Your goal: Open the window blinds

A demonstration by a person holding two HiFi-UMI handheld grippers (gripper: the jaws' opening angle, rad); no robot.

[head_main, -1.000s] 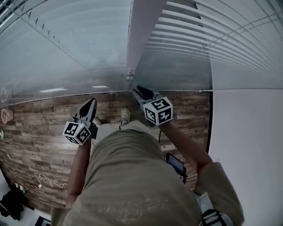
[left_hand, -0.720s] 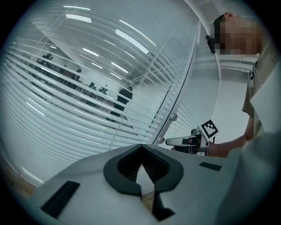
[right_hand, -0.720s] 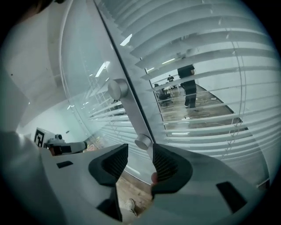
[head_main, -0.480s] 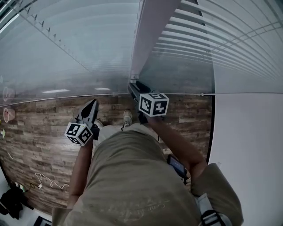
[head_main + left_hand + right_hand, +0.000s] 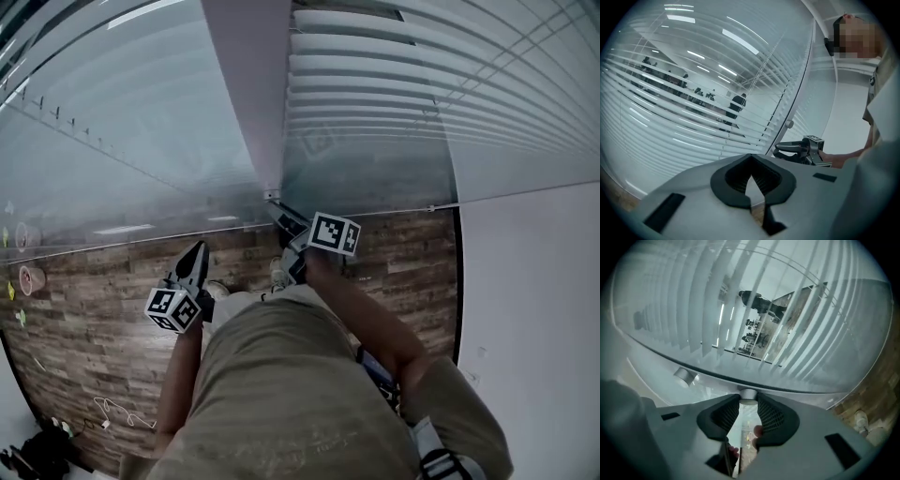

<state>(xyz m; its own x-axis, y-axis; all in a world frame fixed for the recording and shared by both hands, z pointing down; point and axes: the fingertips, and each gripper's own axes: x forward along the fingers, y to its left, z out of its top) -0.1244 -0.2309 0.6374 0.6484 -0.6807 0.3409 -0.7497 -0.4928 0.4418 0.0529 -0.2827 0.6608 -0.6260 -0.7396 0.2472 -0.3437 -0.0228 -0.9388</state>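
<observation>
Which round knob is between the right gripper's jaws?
The nearer knob, between the right gripper's jaws, which have just been closing; the other knob sits clear, leftward.

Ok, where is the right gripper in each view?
Head view: right gripper just right of centre, at the window post's foot.
Left gripper view: the gripper right of centre, low.
Right gripper view: the gripper bottom centre; its jaws have just been closing on a knob.
Shared landmark: the blinds.

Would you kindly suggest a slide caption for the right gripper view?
Right gripper jaws, just closing, pinch a round knob at the window, slatted blinds beyond.
</observation>
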